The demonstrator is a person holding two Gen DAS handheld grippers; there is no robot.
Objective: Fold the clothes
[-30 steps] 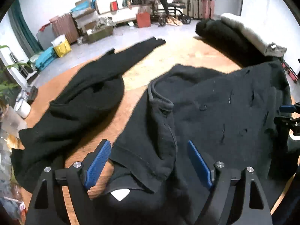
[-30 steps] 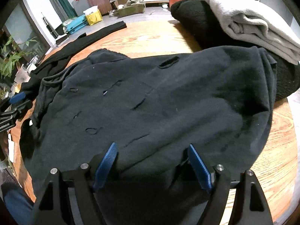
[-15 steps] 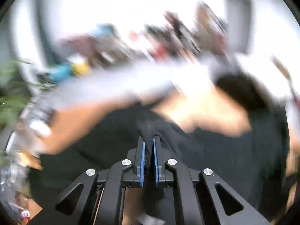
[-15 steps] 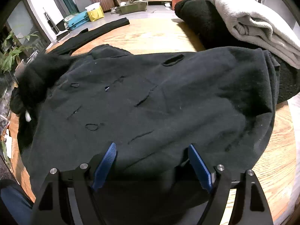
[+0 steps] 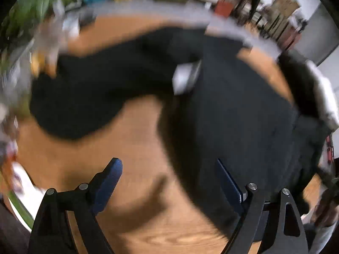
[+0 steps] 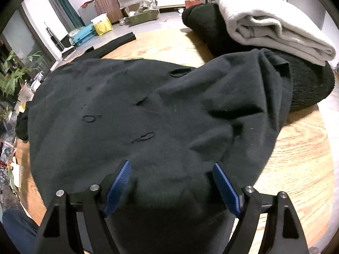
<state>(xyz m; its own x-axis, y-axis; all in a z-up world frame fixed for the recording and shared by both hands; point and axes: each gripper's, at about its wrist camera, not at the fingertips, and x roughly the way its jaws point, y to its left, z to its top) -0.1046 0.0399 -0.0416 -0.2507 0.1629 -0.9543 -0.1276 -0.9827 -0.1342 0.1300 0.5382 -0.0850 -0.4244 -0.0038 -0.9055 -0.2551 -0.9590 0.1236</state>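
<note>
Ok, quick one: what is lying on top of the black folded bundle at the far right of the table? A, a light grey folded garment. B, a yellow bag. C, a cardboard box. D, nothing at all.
A: in the right wrist view a light grey folded garment rests on the black folded bundle, beyond the black sweater spread on the wooden table.

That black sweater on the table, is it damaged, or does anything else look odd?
Yes. The black sweater has several slits and small holes scattered across its upper surface, and its right side is bunched against the folded pile.
</note>
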